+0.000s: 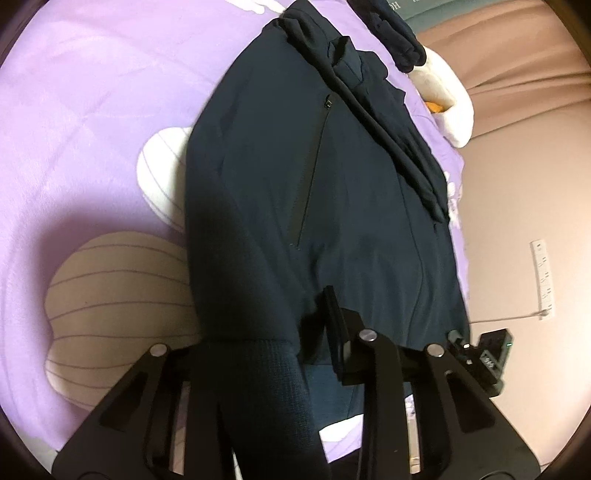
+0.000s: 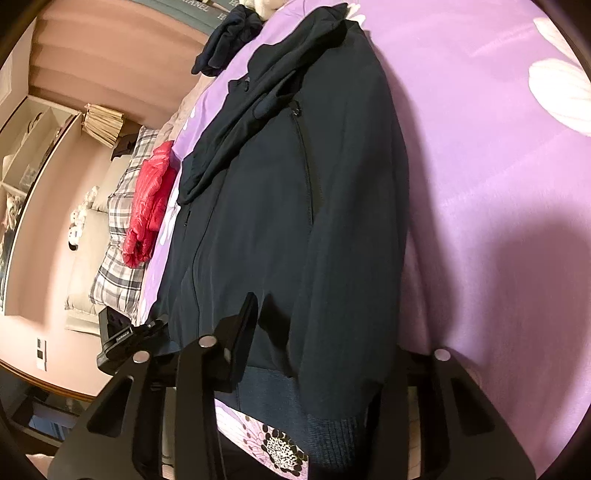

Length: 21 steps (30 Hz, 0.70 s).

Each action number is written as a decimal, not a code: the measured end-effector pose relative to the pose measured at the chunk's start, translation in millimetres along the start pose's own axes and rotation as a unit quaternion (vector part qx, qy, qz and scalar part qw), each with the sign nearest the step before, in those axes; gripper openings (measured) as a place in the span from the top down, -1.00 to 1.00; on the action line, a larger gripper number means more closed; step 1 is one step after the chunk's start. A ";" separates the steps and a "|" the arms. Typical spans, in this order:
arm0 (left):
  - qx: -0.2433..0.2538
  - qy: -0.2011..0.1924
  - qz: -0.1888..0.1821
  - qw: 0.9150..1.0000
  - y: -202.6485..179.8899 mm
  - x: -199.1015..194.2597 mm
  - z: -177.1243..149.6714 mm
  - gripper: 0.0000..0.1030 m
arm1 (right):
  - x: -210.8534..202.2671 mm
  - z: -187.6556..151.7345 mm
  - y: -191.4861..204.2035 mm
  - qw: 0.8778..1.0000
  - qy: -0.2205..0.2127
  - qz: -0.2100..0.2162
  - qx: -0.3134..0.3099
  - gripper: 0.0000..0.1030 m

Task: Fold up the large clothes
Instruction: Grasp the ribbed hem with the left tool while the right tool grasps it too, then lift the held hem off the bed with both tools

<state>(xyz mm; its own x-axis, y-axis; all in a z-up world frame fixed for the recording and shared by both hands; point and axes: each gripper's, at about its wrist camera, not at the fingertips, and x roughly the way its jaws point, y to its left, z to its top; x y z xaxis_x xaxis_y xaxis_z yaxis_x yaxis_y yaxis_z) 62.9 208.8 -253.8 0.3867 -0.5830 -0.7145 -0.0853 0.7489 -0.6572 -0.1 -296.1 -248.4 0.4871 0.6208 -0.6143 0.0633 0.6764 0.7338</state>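
Observation:
A dark navy zip jacket (image 1: 295, 192) lies lengthwise on a purple flowered bedspread (image 1: 92, 110), hood end far away, ribbed hem nearest. One sleeve (image 1: 380, 110) is folded across its chest. My left gripper (image 1: 295, 332) is shut on the jacket's hem; cloth drapes over the left finger and only the right finger (image 1: 338, 321) shows. In the right wrist view the jacket (image 2: 295, 206) fills the middle. My right gripper (image 2: 295, 332) is shut on the hem too, with one finger (image 2: 243, 325) visible and the other under cloth.
Another dark garment (image 2: 229, 33) lies at the bed's far end. A red puffy jacket (image 2: 149, 199) and plaid pillows (image 2: 118, 266) lie past the bed's edge. The other gripper's camera block (image 2: 114, 339) shows at left. A white plush (image 1: 450, 103) sits at right.

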 end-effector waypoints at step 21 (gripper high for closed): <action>0.112 -0.047 0.041 0.992 -59.3 -25.9 -1.1 0.68 | -2.9 13.8 47.2 0.995 -0.030 0.078 -0.052 0.47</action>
<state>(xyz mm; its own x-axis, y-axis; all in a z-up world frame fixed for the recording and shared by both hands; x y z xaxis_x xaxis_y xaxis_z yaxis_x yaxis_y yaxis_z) 57.0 179.1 -196.6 0.4714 -0.4924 -0.7316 0.0809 0.8502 -0.5201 13.5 -271.4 -207.9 0.5360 0.6980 -0.4749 -0.1061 0.6138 0.7823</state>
